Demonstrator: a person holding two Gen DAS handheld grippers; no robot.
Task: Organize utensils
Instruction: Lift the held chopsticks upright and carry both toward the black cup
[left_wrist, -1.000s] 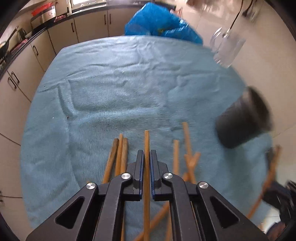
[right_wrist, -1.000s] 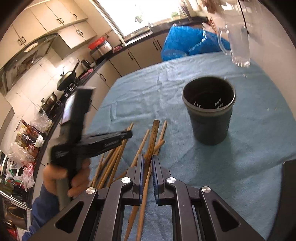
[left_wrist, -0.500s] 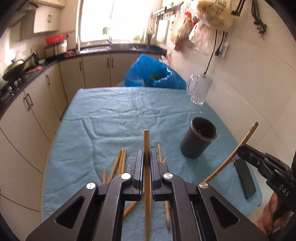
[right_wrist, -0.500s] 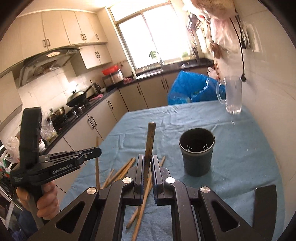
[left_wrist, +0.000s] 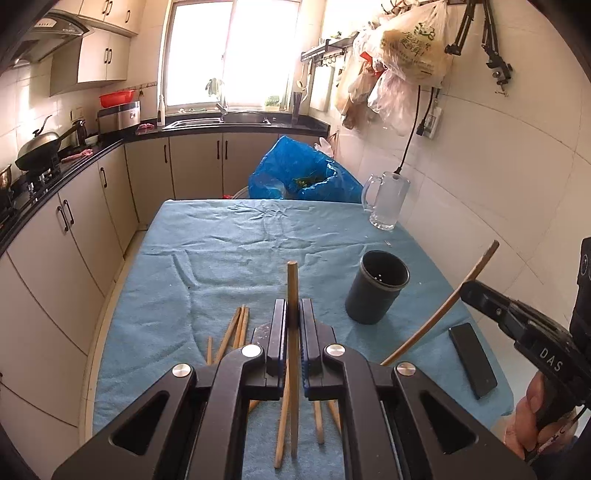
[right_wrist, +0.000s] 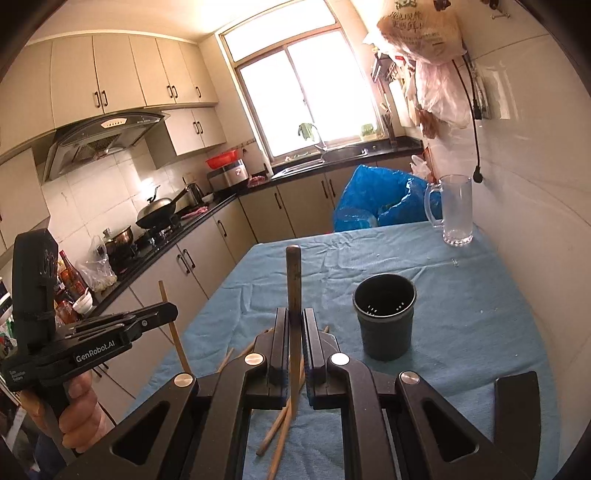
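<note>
My left gripper (left_wrist: 292, 314) is shut on a wooden chopstick (left_wrist: 292, 284) and holds it above the blue tablecloth (left_wrist: 229, 258). My right gripper (right_wrist: 294, 321) is shut on a darker chopstick (right_wrist: 294, 280), also raised. A black utensil cup (left_wrist: 376, 286) stands upright and empty ahead and to the right; it also shows in the right wrist view (right_wrist: 386, 319). Several loose chopsticks (left_wrist: 236, 328) lie on the cloth below the grippers, also seen in the right wrist view (right_wrist: 280, 424). The right gripper with its chopstick shows in the left wrist view (left_wrist: 469, 291). The left gripper shows in the right wrist view (right_wrist: 162, 314).
A glass mug (left_wrist: 386, 201) stands at the far right of the table. A blue plastic bag (left_wrist: 303, 175) sits past the far edge. A black phone (left_wrist: 472, 360) lies at the near right. Kitchen counters (left_wrist: 55, 166) run along the left; a tiled wall is on the right.
Both grippers have lifted up and tilted back from the cloth, each carrying its chopstick. The table now lies farther below and the cup is seen from higher.
</note>
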